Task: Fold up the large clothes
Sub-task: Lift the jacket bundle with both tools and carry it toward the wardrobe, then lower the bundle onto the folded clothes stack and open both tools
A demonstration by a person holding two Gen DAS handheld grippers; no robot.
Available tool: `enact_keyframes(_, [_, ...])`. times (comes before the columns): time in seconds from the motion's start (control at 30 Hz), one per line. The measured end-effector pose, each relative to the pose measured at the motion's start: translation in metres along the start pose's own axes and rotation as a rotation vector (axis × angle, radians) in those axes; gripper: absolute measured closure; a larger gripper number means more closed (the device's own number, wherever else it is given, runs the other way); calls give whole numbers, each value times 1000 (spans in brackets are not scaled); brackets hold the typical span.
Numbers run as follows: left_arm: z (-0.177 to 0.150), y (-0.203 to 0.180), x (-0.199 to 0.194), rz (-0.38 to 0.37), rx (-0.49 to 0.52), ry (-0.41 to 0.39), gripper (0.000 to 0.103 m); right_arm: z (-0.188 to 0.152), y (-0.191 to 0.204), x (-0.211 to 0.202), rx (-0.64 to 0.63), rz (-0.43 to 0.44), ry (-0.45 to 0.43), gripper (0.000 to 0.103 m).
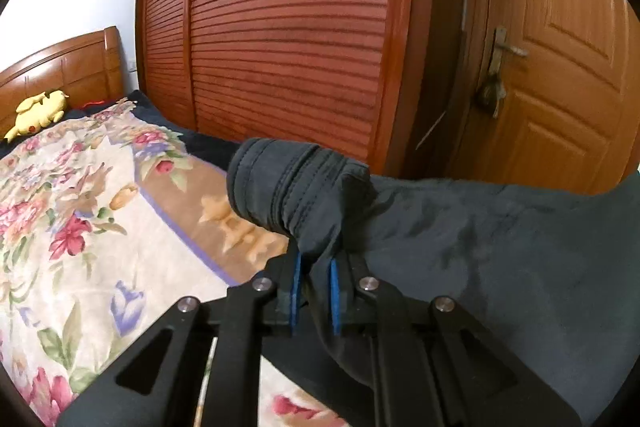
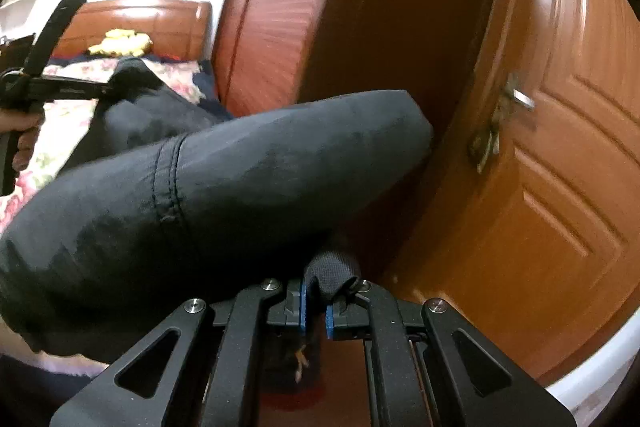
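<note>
A large dark grey garment (image 1: 500,247) hangs stretched between both grippers above the bed. My left gripper (image 1: 314,287) is shut on a bunched, stitched edge of it; a rolled hem (image 1: 296,183) bulges above the blue pads (image 1: 297,283). In the right wrist view my right gripper (image 2: 316,307) is shut on a dark fold of the same garment (image 2: 240,179), which billows to the left over the bed. The left gripper (image 2: 108,89) and the hand holding it show at the far left of that view.
A floral bedspread (image 1: 80,207) covers the bed, with a yellow plush toy (image 1: 40,111) by the wooden headboard (image 1: 72,67). A slatted red-brown wardrobe (image 1: 288,39) and an orange door with a lever handle (image 1: 508,47) stand just beyond the bed.
</note>
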State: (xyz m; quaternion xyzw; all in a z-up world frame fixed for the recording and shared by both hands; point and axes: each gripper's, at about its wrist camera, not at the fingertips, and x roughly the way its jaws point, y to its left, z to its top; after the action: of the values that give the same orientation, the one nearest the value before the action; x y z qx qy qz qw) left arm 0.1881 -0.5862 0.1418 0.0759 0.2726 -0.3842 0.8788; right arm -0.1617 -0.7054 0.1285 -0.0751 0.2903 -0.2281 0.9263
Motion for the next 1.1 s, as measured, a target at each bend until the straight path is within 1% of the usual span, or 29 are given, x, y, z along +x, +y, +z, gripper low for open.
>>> enact_keyframes(0.03, [-2,1,3,5,8,11,94,-5,-2,3,12,7,15,99])
enact_keyframes(0.07, [-4,1,5,12,17,23,92,-9,-2,5,21,10,26,98])
enact_keyframes(0.13, [-6,2,6,11,28,37,90,-8,-8,6,39,12,36,98])
enact_keyframes(0.17, [-9,4,5,5,33,44,89,-10,-10,6,47,12,39,92])
enact_keyframes(0.2, [-12,7,2,3,39,49,86,-7,-11,3,56,7,40,90])
enact_keyframes(0.23, [-15,8,-1,6,48,55,85,-3,-11,-2,64,10,37,86])
enact_keyframes(0.27, [-18,11,-6,8,59,57,84,1,-11,-8,71,9,30,79])
enact_keyframes(0.3, [-21,13,-10,3,67,52,83,6,-13,-14,75,-13,18,74])
enact_keyframes(0.33, [-24,15,-16,-5,72,46,83,8,-16,-19,77,-36,4,65])
enact_keyframes(0.37, [-27,18,-23,-13,74,46,81,13,-19,-23,72,-72,-1,53])
enact_keyframes(0.4, [-30,19,-28,-19,73,44,79,18,-22,-30,75,-121,-8,50])
enact_keyframes(0.43, [-34,20,-36,-24,72,37,77,23,-25,-38,91,-141,-31,48])
enact_keyframes(0.5, [-44,22,-51,-29,73,19,71,34,-26,-52,106,-118,-71,47])
enact_keyframes(0.57, [-56,23,-64,-41,72,14,70,43,-18,-62,102,-117,-98,47])
enact_keyframes(0.6, [-62,24,-69,-41,68,11,69,49,-11,-67,105,-96,-121,47])
enact_keyframes(0.7, [-81,29,-87,-36,56,8,66,60,10,-68,96,-33,-144,47])
enact_keyframes(0.8, [-99,35,-105,-24,49,7,64,65,37,-55,73,15,-132,47])
enact_keyframes(0.9, [-114,38,-125,31,69,-18,62,62,52,-32,64,51,-96,47])
enact_keyframes(1.03, [-130,42,-149,51,69,-56,59,41,63,-5,63,27,-43,46])
enact_keyframes(1.1, [-140,41,-162,73,87,-80,56,28,57,7,109,32,-26,46])
